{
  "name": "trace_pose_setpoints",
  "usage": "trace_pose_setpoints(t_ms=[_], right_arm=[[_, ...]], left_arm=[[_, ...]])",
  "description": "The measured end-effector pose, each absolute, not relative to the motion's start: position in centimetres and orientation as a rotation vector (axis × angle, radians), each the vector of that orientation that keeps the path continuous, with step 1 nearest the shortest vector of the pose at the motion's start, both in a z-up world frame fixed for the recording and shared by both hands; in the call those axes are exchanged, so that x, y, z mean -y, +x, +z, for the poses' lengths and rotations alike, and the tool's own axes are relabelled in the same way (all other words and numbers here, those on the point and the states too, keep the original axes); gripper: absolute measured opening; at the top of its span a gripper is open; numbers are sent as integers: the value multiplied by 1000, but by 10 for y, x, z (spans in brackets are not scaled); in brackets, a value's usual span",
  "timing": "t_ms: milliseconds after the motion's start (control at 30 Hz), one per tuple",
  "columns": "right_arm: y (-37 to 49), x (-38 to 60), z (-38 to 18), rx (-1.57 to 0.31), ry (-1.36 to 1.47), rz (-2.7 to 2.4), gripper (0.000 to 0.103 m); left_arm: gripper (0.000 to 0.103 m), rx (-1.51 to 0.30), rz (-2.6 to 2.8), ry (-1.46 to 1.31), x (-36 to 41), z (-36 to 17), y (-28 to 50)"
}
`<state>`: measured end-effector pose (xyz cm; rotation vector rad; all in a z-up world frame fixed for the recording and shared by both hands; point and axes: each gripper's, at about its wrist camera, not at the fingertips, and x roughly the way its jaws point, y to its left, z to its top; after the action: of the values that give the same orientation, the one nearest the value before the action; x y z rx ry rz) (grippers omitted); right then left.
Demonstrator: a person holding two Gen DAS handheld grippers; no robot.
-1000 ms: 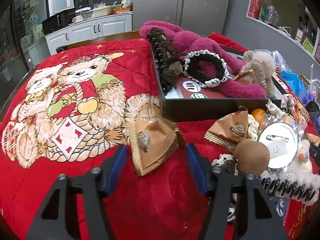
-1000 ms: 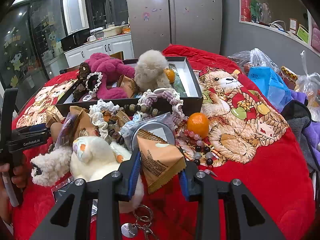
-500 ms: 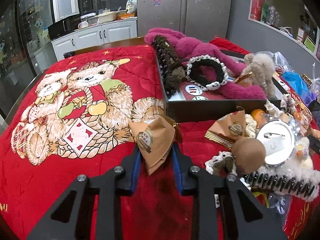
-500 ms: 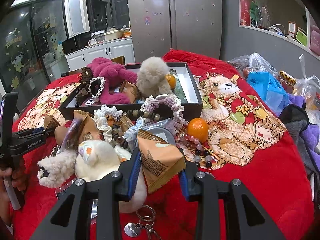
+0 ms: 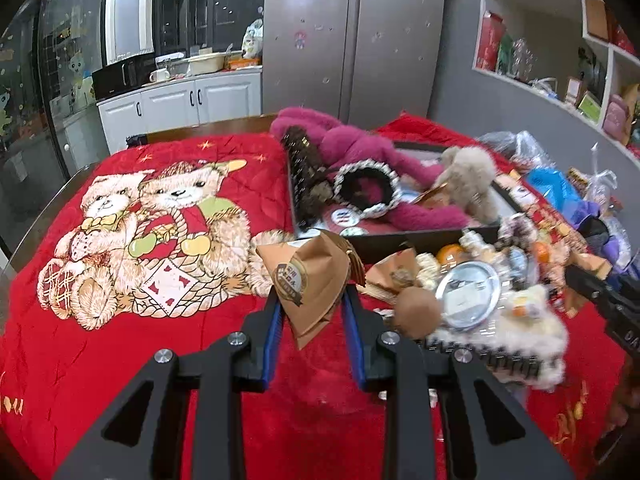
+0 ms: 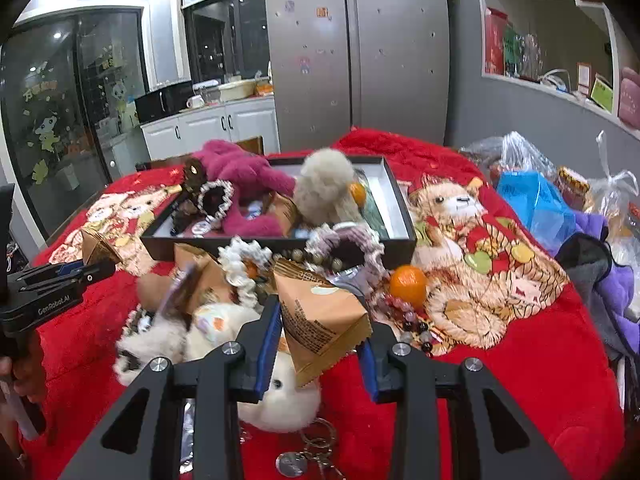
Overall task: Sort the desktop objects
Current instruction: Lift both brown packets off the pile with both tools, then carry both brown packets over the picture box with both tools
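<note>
Left gripper (image 5: 312,312) is clamping a brown pyramid-shaped snack packet (image 5: 308,280) with a round printed label, raised over the red bear-print blanket (image 5: 120,360) just in front of the black box (image 5: 400,240). Right gripper (image 6: 318,344) is gripping a similar orange-tan packet (image 6: 320,320), fine print showing on its face, above the white plush keychain (image 6: 276,396).

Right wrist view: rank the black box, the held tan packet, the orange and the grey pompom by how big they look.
1. black box
2. tan packet, though nearness to the camera inflates it
3. grey pompom
4. orange
</note>
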<state>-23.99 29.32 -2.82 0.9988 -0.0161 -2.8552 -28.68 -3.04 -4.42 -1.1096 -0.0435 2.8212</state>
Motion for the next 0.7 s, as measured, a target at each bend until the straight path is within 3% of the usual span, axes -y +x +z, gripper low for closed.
trace_pose_setpoints(t_ms=[700], right_arm=[[-220,-250,26,-21,853,-2828,35]], left_arm=[[29,35,2880,-957,3,25,-255]])
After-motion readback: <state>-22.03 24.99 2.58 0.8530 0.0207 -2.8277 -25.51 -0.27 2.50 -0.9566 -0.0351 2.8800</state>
